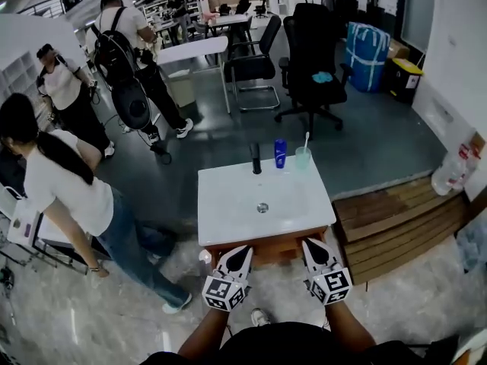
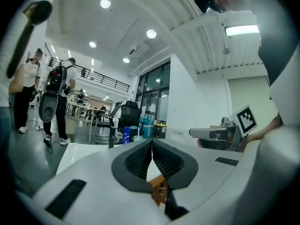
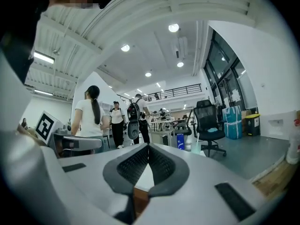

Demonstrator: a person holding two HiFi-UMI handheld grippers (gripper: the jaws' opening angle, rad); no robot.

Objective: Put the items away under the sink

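A white sink [image 1: 228,204] sits on a wooden cabinet [image 1: 266,248] right in front of me. At its back edge stand a black faucet [image 1: 256,158], a blue bottle [image 1: 280,153] and a pale cup [image 1: 303,158] with a toothbrush in it. My left gripper [image 1: 244,250] and right gripper [image 1: 309,243] hover just before the cabinet's front, both shut and holding nothing. In the left gripper view the jaws [image 2: 151,145] meet, with the blue bottle [image 2: 125,135] far beyond. The right gripper view shows its jaws [image 3: 148,147] closed too, and the bottle [image 3: 180,140] and cup [image 3: 195,147] ahead.
A person in a white shirt and jeans [image 1: 68,188] stands close at the sink's left. A wooden platform [image 1: 396,219] lies to the right, with a large plastic bottle [image 1: 453,172] by the wall. A black office chair [image 1: 316,59] and other people stand further back.
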